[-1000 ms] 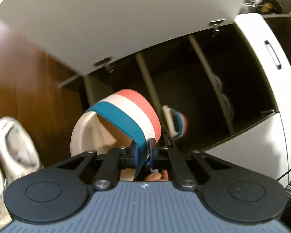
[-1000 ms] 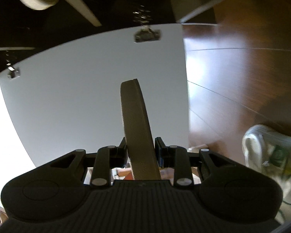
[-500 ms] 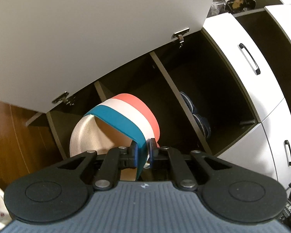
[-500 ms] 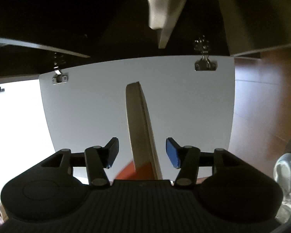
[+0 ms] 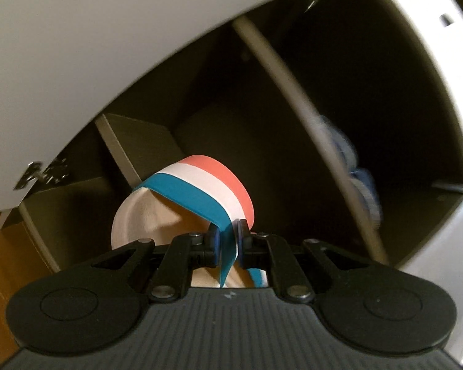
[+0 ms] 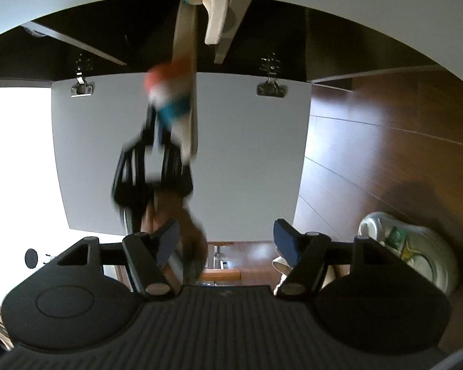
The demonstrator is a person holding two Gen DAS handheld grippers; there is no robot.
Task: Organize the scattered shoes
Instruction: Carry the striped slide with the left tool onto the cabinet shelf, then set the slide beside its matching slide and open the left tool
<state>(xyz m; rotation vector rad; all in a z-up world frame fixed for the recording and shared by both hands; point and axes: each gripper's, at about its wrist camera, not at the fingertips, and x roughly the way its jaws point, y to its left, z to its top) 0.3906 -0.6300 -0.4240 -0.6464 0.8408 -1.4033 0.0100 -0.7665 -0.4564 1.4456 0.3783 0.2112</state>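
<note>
Left tongs (image 5: pixel 228 239) grip the striped strap of a sandal (image 5: pixel 182 203), toe pointing ahead into the open cabinet (image 5: pixel 262 129) compartment, while right tongs (image 6: pixel 225 240) hang released, well back, with a sneaker (image 6: pixel 410 246) on the floor (image 6: pixel 385 141).

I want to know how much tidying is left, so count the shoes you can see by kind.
striped sandals: 2, one in the left gripper, one inside the cabinet
blue shoes: 2, blurred, behind the cabinet's divider
white sneakers: 1, on the floor
Total: 5
</note>
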